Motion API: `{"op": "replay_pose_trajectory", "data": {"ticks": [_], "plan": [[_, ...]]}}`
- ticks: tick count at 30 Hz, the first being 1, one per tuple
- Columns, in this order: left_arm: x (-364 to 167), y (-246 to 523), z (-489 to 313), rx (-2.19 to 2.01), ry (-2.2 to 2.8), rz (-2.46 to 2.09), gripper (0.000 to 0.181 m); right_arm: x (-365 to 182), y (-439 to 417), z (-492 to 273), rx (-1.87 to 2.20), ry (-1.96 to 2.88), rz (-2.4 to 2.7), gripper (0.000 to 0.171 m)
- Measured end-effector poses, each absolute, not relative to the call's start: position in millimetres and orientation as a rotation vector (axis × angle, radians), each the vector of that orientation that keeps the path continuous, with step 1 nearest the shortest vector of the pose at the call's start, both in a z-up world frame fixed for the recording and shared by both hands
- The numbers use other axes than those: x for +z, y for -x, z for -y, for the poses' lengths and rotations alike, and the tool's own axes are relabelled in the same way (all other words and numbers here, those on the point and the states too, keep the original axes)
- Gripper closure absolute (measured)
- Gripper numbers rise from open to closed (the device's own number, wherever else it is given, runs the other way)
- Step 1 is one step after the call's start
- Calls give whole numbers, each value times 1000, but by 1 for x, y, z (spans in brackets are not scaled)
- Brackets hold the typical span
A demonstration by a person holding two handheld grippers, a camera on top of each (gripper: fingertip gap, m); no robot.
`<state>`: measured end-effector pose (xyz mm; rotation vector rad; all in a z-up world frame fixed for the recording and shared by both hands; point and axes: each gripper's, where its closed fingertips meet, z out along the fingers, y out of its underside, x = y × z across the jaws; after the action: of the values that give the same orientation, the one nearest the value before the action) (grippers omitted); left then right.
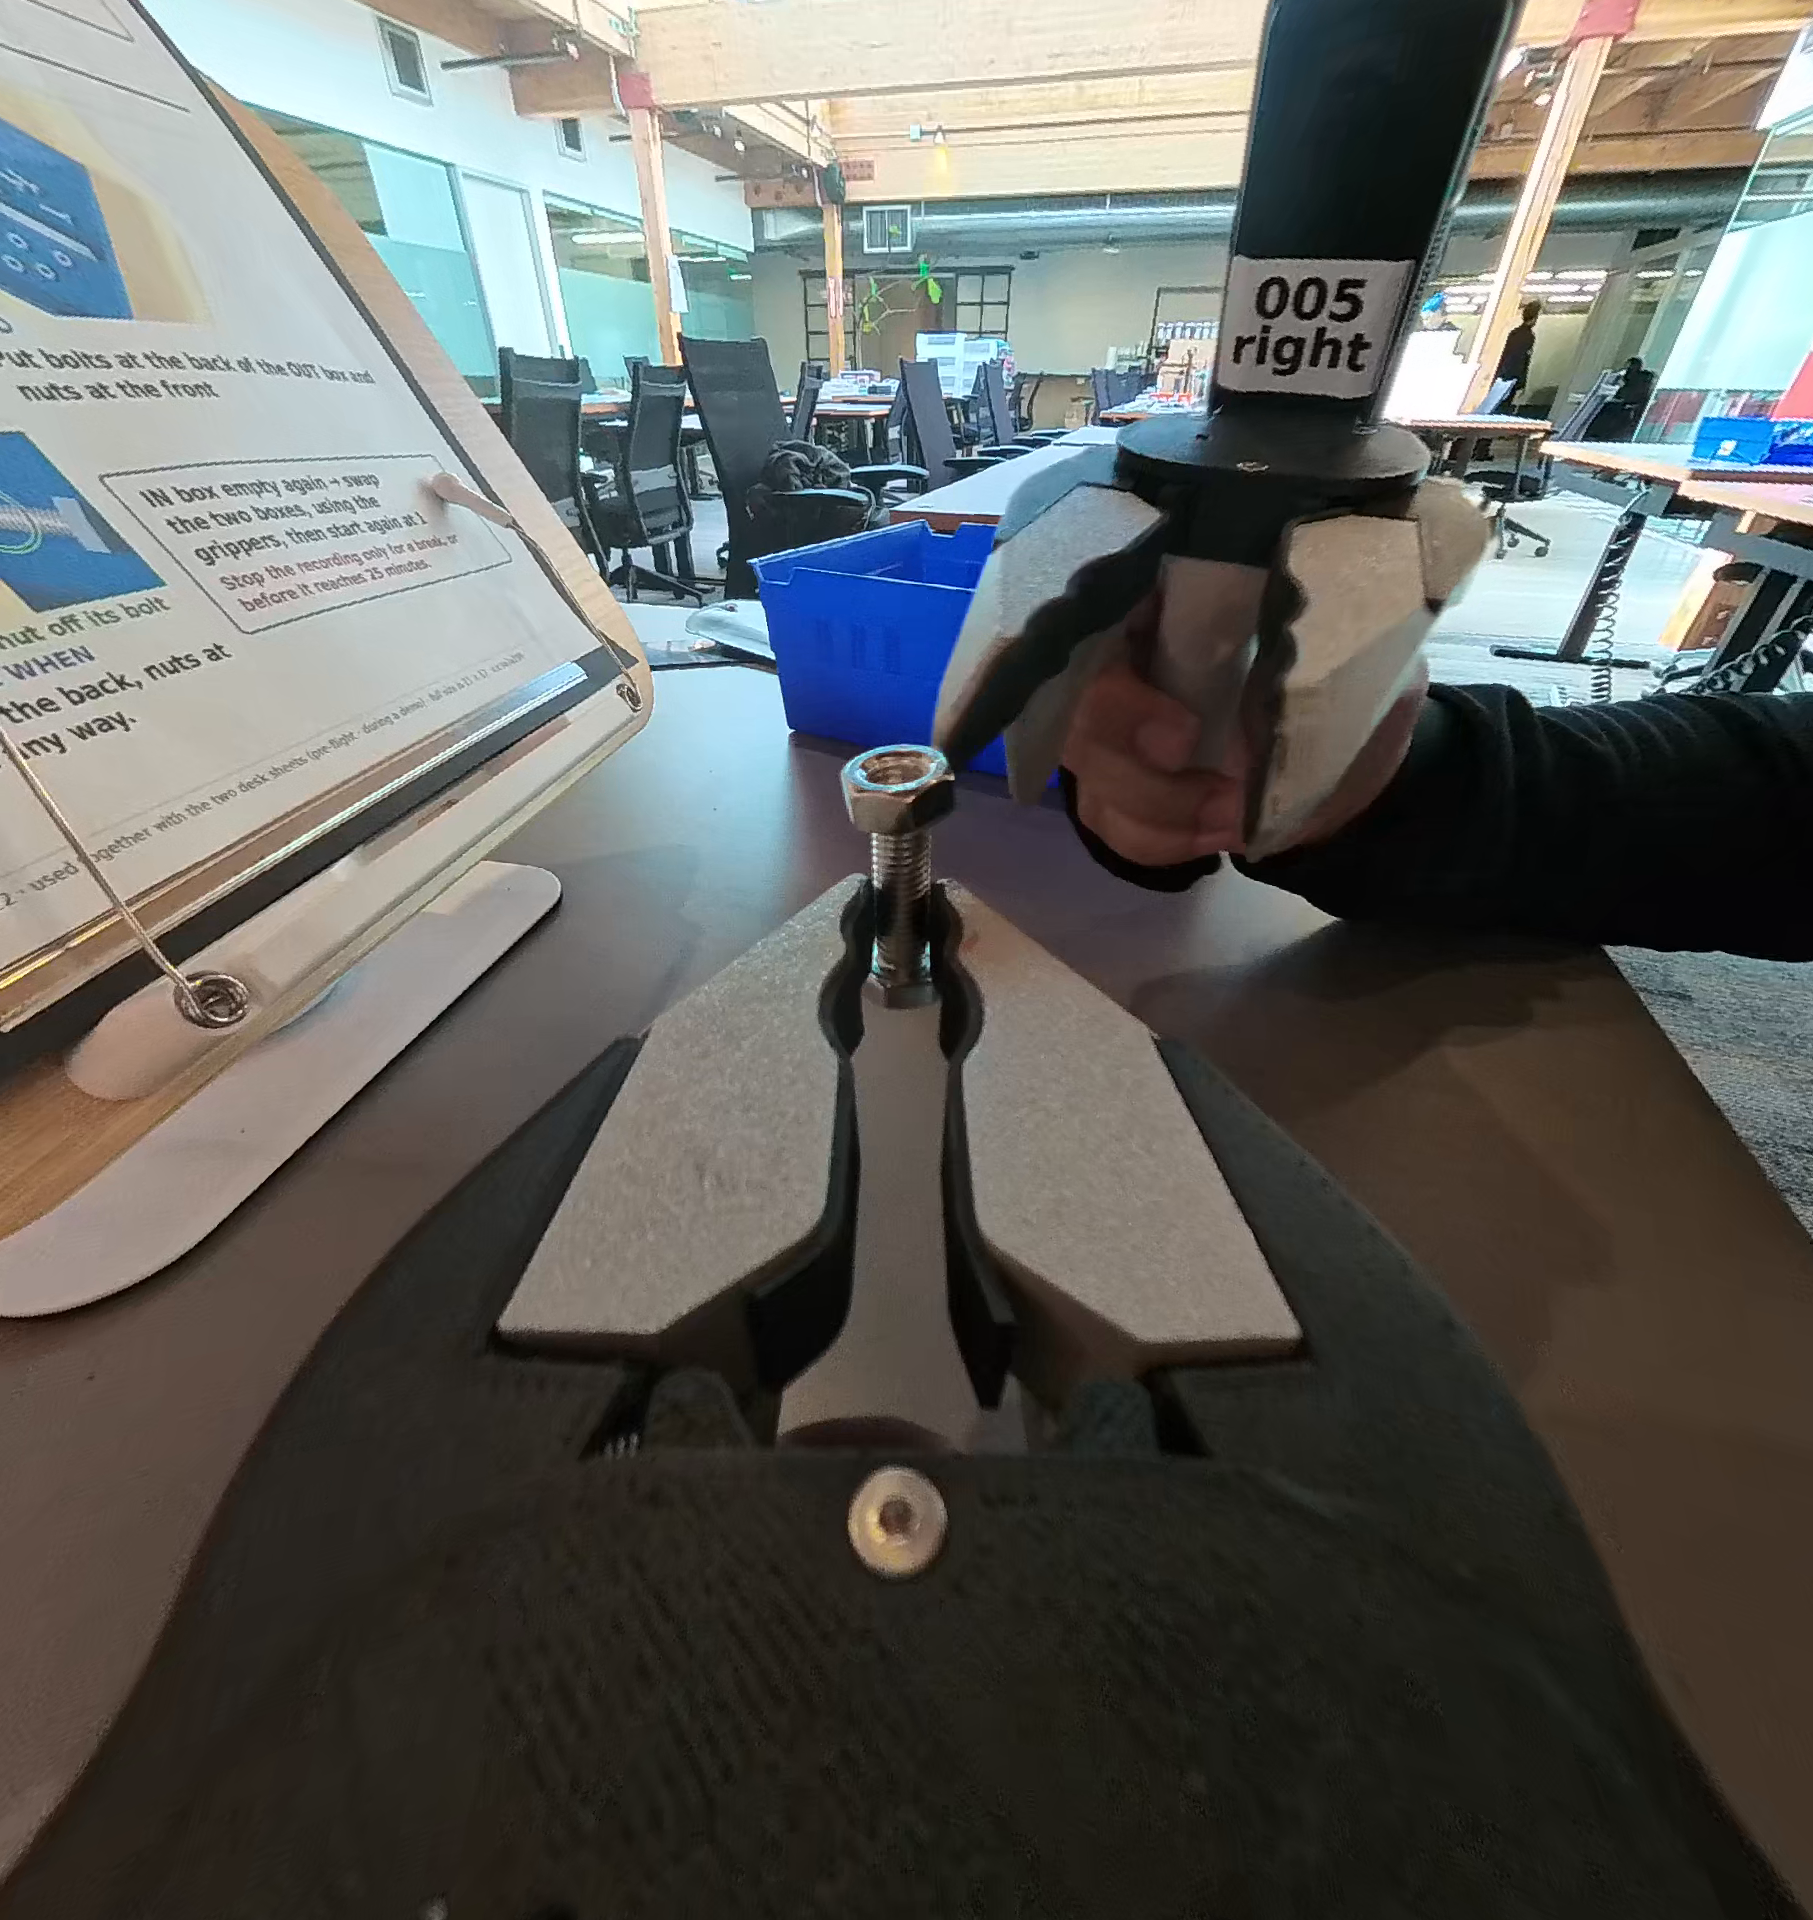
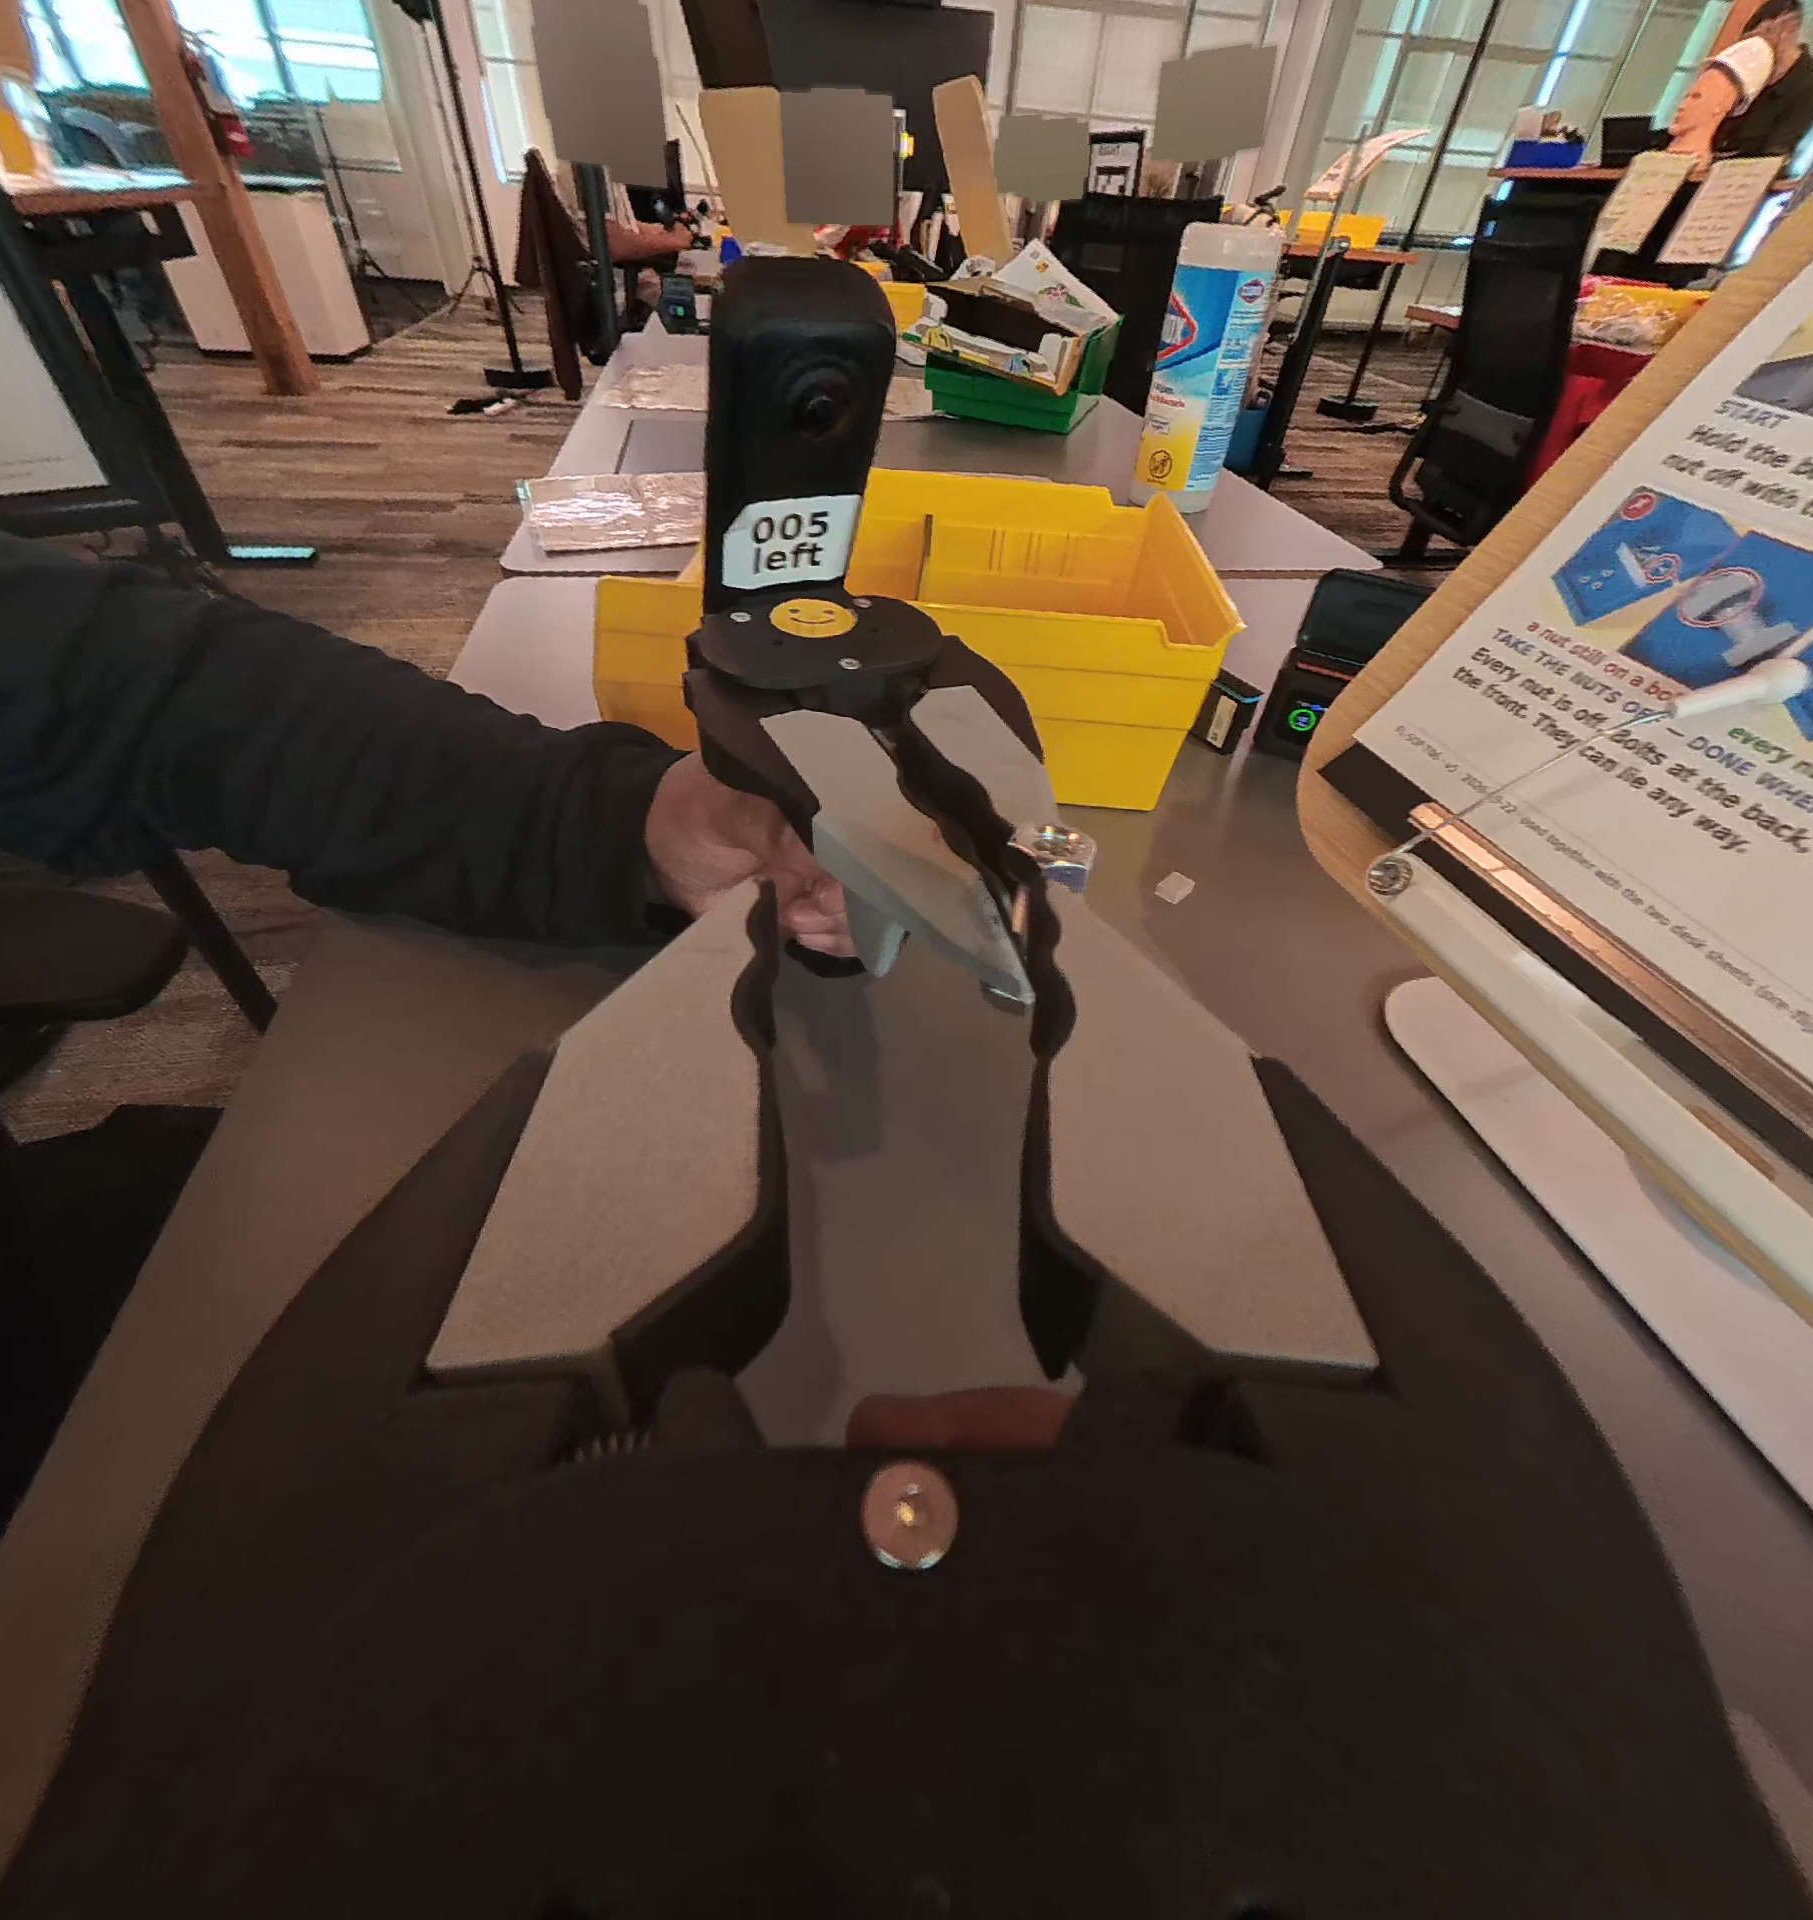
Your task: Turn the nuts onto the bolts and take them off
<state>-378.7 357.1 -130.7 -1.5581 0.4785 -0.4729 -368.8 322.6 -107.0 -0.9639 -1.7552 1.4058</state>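
My left gripper (image 1: pixel 902 920) is shut on a steel bolt (image 1: pixel 900 914), which stands upright with its head (image 1: pixel 902 987) low between the fingertips. A steel hex nut (image 1: pixel 897 790) sits on the bolt's upper end. My right gripper (image 1: pixel 1099 800) comes in from the upper right with its jaws open, and one fingertip (image 1: pixel 949 753) touches the nut's right side. In the right wrist view my right gripper (image 2: pixel 897 935) is open, the left gripper (image 2: pixel 995 935) lies between its fingers, and the nut (image 2: pixel 1053 847) shows by the right fingertip. The bolt is mostly hidden there.
A blue bin (image 1: pixel 860 634) stands behind the bolt. A yellow bin (image 2: pixel 1089 644) stands behind the left gripper. An instruction sheet on a wooden stand (image 1: pixel 258 623) is close by, also in the right wrist view (image 2: pixel 1660 779). A wipes canister (image 2: pixel 1208 364) and a small black device (image 2: pixel 1338 665) are farther back. The gap from one gripper's tips to the other's is roughly 4 cm.
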Motion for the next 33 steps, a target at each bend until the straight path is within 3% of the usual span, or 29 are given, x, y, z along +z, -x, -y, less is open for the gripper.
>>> {"op": "replay_pose_trajectory", "data": {"ticks": [10,13,26,33], "plan": [[-134,378,-359,-464,1573,-475,174,-113,375,-326,1433,1033,1742,118],[-135,383,-362,-455,1586,-447,174,-115,372,-321,1423,999,1783,128],[-138,380,-364,-455,1593,-453,174,-112,382,-337,1451,1093,1688,118],[-140,385,-366,-446,1604,-433,174,-112,377,-332,1417,1056,1723,121]]}}
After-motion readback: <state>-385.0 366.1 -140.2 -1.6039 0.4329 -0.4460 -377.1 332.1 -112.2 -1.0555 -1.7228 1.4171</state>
